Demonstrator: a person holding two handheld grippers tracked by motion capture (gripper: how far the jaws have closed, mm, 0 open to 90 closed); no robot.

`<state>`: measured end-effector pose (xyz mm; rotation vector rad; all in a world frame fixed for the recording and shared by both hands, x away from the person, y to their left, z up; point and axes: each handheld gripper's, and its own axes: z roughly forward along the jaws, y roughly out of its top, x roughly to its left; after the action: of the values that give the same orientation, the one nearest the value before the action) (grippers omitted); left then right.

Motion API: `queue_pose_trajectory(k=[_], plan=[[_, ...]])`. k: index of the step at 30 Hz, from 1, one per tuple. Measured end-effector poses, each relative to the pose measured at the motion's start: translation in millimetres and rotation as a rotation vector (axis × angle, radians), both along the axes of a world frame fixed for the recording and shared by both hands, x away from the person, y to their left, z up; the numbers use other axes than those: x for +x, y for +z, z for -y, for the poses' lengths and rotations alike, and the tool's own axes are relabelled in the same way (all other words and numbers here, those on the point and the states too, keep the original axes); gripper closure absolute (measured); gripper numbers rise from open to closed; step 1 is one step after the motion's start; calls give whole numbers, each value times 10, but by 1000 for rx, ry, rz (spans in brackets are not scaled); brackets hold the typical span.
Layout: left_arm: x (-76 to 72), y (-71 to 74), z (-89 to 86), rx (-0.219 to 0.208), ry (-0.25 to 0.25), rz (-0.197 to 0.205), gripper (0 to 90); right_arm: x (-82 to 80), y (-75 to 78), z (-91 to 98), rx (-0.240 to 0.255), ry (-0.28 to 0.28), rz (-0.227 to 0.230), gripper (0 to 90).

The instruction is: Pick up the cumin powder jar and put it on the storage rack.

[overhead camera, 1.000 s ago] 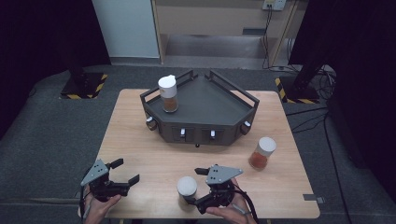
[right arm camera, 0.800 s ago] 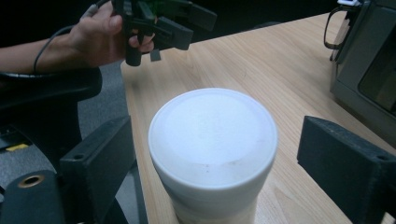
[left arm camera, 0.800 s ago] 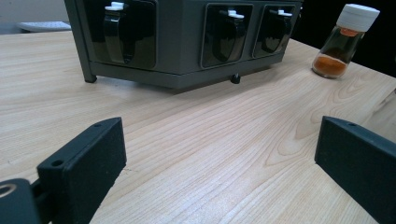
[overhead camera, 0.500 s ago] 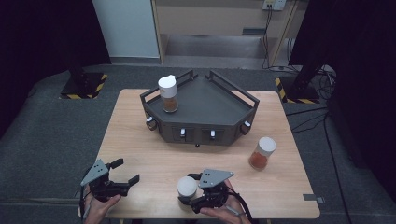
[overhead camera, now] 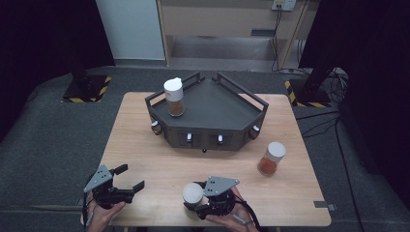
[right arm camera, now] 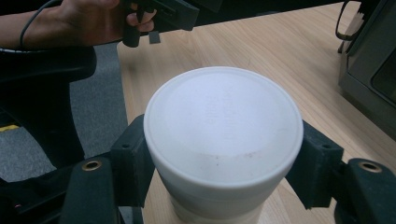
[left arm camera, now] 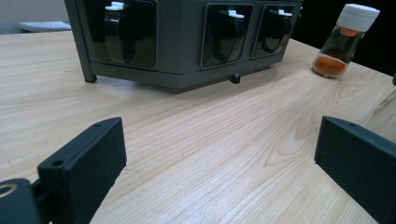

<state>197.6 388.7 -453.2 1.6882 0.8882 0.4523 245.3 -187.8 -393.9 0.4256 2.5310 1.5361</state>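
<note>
Near the table's front edge stands a jar with a white cap [overhead camera: 192, 192] [right arm camera: 224, 121]. My right gripper [overhead camera: 193, 199] [right arm camera: 222, 161] has just been closing, and both pads now press on the cap's sides. At the front left my left gripper [overhead camera: 129, 177] [left arm camera: 219, 154] hovers low over bare wood, jaws wide apart with nothing between them. A second jar [overhead camera: 174, 96] of brown powder stands on the dark angular rack [overhead camera: 212, 104] [left arm camera: 177, 42]. A third jar [overhead camera: 271, 158] [left arm camera: 345, 42], with orange powder, stands on the table at the right.
The rack fills the far middle of the wooden table [overhead camera: 145, 150], with clips along its front face. In the right gripper view, the person's other hand holds the left gripper [right arm camera: 163, 14] beyond the jar. Grey floor surrounds the table.
My right gripper has slid left onto the white-capped jar and its jaws have closed on the cap. The left gripper and the other jars have stayed put.
</note>
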Motion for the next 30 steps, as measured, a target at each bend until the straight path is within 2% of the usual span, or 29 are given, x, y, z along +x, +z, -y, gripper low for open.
queue_pose_trajectory(k=[10,30], plan=[[1,0,1,0,1,-1,14,52,156,52,5,-8,-5,335],[3,3,2,2,-1,-3,14,249,726,89,7,-54,1,336]])
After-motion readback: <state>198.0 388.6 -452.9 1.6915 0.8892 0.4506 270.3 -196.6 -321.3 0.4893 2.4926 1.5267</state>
